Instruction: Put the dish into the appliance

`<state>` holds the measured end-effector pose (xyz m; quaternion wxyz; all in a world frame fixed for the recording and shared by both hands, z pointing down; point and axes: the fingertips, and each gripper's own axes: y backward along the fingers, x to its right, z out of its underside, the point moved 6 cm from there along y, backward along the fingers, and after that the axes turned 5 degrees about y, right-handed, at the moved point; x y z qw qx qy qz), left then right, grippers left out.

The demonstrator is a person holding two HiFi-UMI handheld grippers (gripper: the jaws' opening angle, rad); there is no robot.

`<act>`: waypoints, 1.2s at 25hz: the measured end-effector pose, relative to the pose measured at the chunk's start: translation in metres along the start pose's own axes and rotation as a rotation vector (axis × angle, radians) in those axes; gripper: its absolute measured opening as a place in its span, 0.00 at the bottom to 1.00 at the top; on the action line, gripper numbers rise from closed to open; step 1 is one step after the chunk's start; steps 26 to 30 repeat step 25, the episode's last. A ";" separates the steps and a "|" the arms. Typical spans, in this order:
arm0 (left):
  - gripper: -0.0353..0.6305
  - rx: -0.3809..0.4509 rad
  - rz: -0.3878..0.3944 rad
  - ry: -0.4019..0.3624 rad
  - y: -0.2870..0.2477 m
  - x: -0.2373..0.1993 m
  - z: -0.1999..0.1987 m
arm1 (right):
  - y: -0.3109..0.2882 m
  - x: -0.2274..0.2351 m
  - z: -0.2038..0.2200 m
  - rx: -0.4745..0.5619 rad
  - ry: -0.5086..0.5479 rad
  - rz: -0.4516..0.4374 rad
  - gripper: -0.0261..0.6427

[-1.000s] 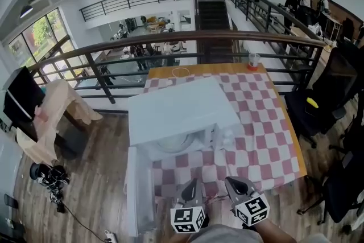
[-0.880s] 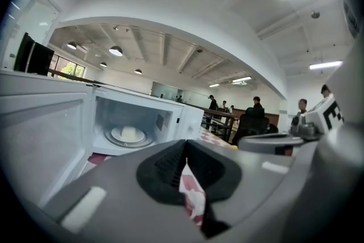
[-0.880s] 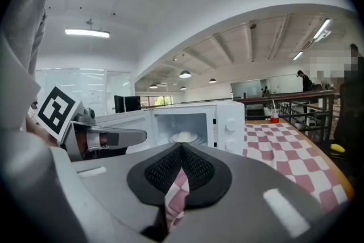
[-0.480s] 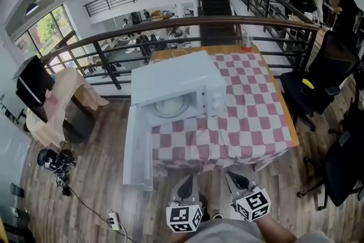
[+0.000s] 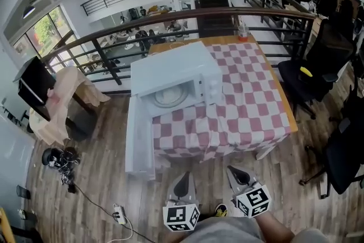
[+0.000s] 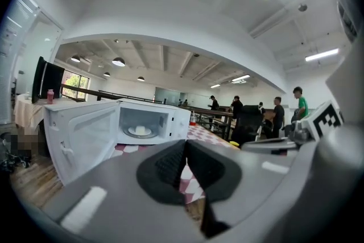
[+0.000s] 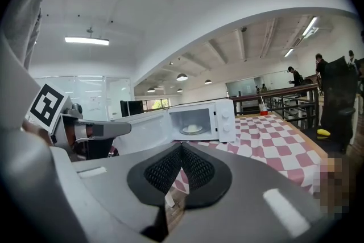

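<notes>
A white microwave (image 5: 173,74) stands on the checkered table, its door (image 5: 138,136) swung wide open to the left. A white dish (image 5: 169,97) lies inside on the turntable; it also shows in the left gripper view (image 6: 140,131) and the right gripper view (image 7: 193,128). My left gripper (image 5: 183,182) and right gripper (image 5: 236,172) hang side by side over the wooden floor, well short of the table's near edge. Both point toward the microwave. The jaws of each are shut and hold nothing.
The red-and-white cloth (image 5: 250,105) covers the table, with a red cup (image 5: 243,37) at its far end. Black office chairs (image 5: 310,74) stand to the right, a railing (image 5: 170,17) runs behind. Camera gear (image 5: 57,159) and a power strip (image 5: 118,214) lie on the floor at the left.
Both grippers and the head have drawn back from the table; the microwave now sits farther off. The jaws stay shut, the door stays open, the dish stays inside.
</notes>
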<state>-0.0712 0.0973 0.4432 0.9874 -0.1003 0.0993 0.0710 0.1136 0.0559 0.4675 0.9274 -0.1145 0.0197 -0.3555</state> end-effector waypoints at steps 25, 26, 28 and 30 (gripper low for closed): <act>0.07 -0.053 0.009 0.033 0.011 -0.060 -0.004 | -0.004 -0.014 0.000 -0.086 0.048 0.100 0.04; 0.07 -0.053 0.009 0.033 0.011 -0.060 -0.004 | -0.004 -0.014 0.000 -0.086 0.048 0.100 0.04; 0.07 -0.053 0.009 0.033 0.011 -0.060 -0.004 | -0.004 -0.014 0.000 -0.086 0.048 0.100 0.04; 0.07 -0.053 0.009 0.033 0.011 -0.060 -0.004 | -0.004 -0.014 0.000 -0.086 0.048 0.100 0.04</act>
